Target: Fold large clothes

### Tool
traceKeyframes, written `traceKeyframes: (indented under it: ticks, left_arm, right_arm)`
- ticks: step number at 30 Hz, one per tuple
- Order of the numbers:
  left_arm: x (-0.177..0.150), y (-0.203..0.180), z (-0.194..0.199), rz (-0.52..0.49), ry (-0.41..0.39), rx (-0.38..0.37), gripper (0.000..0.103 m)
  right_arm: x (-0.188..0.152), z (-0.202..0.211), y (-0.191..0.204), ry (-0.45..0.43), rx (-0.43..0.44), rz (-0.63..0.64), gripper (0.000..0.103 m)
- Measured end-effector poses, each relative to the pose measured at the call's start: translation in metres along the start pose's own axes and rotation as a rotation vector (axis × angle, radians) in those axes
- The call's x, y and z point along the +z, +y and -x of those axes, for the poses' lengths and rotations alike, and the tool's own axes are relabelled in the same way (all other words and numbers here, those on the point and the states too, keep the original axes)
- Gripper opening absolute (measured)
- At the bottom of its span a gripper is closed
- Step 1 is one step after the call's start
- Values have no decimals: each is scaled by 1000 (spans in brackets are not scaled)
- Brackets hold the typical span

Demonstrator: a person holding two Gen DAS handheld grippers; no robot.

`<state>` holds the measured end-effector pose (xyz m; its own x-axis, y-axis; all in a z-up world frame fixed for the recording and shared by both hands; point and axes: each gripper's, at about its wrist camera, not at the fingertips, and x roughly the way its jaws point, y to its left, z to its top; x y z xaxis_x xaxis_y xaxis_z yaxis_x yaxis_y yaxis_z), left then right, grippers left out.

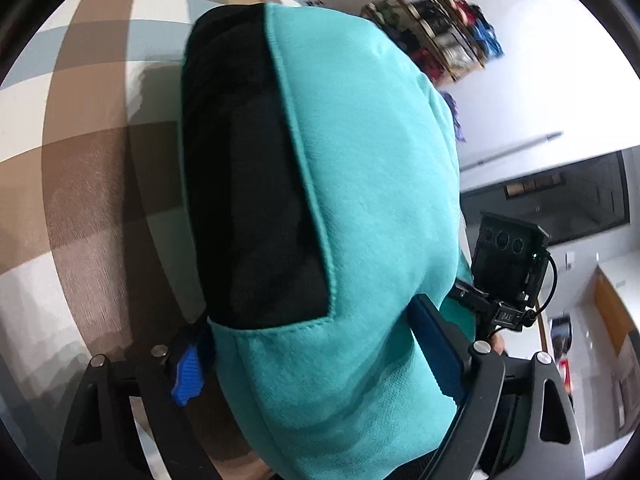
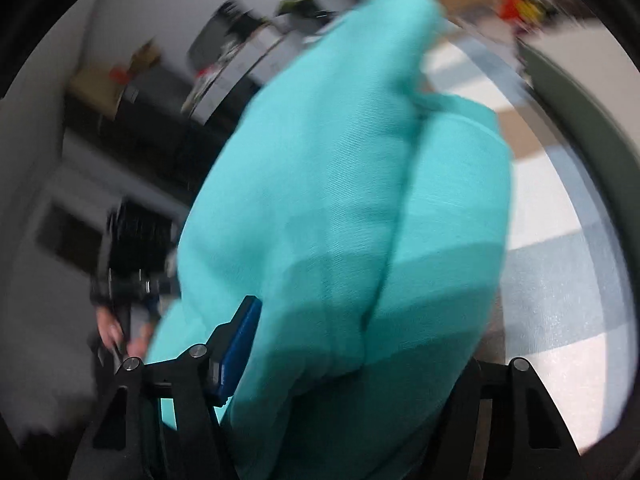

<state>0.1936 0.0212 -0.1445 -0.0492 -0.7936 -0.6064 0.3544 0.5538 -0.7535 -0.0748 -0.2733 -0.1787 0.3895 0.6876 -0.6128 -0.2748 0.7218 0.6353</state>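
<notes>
A teal garment (image 1: 360, 200) with a black lining (image 1: 248, 184) hangs bunched between both tools, lifted above a checked counter (image 1: 80, 160). The left tool (image 1: 320, 364) stands wide, cloth filling the gap between its blue pads; whether they press on it cannot be told. The right tool (image 2: 352, 344) is partly closed around a thick fold, its grip likewise unclear through blur. To fold well, judge the hem line first, keep both tools level and apart so the cloth hangs taut, then lower it flat toward the counter's middle.
</notes>
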Motion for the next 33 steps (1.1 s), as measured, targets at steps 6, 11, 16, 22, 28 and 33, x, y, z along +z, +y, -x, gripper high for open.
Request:
traceKeyframes:
  ticks: [6,11,16,22,28,33]
  left_arm:
    - [-11,5,-10,-14,83,29,91]
    - [-9,11,-12,2,52,45,96]
    - [-16,8,0,-49,25,113,99]
    - [-12,13,9,-59,22,135,101]
    - [10,23,-8,-50,68,63,102]
    - [12,25,-11,-45,51,50,102]
  right_arm:
    - [-20,8,-22,77,66,-78,72]
    - [-14,14,-42,32,106,-226,78]
    - [-13,11,-56,37,135,-262,85]
    - [-15,11,-51,14,93,-266,90]
    - [-11,15,-22,-91,-46,-130,94]
    - [-4,-3,-39,-57,64,-221,96]
